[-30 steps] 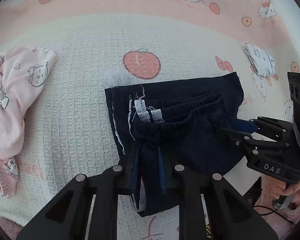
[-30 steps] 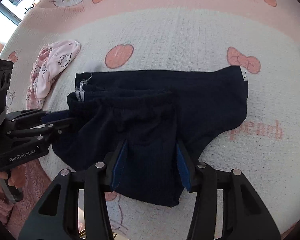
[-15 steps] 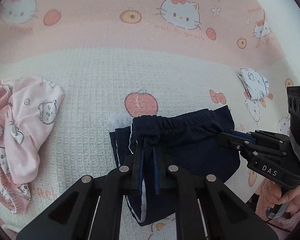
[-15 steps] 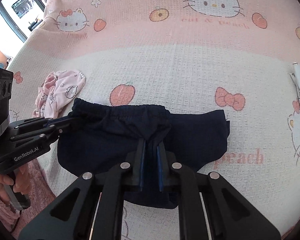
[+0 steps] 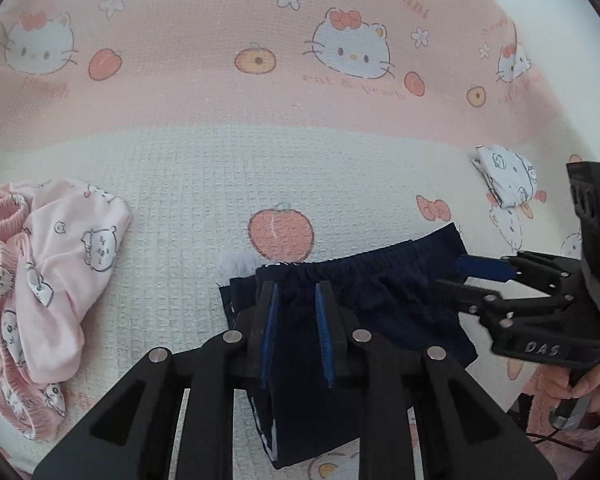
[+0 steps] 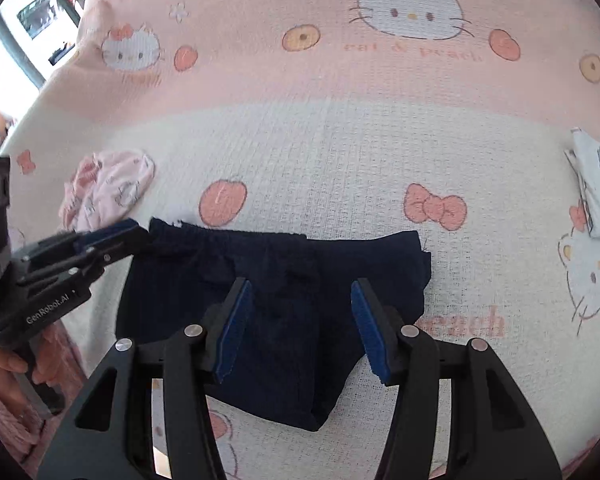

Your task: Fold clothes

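navy shorts (image 5: 384, 304) folded | right gripper (image 6: 300, 328) fingers apart | left gripper (image 5: 296, 320) part-open

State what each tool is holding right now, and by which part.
Nothing. The left tool and right tool both stand open, pads spread apart above the folded navy fabric shorts lying on the waffle-weave blanket.

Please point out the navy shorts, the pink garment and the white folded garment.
navy shorts (image 6: 284, 320): right wrist view, on the middle of the fabric.
pink garment (image 5: 52, 280): left wrist view, on its printed front.
white folded garment (image 5: 508, 178): left wrist view, on its top face.
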The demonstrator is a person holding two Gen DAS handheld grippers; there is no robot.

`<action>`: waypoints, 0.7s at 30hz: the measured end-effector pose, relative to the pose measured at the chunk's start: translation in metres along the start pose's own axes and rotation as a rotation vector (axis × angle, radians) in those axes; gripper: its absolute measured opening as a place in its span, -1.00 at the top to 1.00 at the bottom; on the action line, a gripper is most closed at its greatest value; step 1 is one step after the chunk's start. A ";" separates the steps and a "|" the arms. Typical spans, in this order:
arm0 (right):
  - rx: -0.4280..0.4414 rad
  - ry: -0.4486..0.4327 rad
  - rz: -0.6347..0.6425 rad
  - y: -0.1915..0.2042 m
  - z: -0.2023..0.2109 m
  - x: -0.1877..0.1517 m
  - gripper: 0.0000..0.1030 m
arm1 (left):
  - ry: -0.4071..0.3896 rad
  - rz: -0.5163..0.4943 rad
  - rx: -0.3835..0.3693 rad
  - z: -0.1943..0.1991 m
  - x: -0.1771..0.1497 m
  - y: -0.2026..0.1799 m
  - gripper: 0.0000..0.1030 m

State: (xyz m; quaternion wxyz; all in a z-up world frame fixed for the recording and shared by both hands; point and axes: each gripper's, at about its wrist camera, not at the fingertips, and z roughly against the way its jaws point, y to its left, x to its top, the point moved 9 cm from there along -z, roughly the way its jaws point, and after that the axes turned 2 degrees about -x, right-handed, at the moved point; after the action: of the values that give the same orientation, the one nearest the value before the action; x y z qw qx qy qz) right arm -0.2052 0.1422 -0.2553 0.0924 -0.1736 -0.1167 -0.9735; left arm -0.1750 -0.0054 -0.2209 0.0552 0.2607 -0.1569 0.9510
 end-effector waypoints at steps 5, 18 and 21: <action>-0.045 -0.002 0.039 0.002 -0.008 0.000 -0.04 | 0.059 -0.025 0.022 -0.022 -0.007 0.005 0.59; 0.027 -0.040 0.013 0.014 0.010 -0.006 -0.04 | 0.057 -0.074 0.033 -0.031 -0.014 -0.010 0.57; -0.026 -0.009 0.107 0.030 -0.006 -0.013 -0.03 | 0.095 -0.101 0.085 -0.045 -0.021 -0.003 0.57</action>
State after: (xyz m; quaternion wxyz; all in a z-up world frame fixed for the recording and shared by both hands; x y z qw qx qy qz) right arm -0.1886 0.1141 -0.2598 0.1414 -0.1852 -0.0950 -0.9678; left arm -0.1782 0.0120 -0.2678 0.0993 0.2252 -0.1003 0.9640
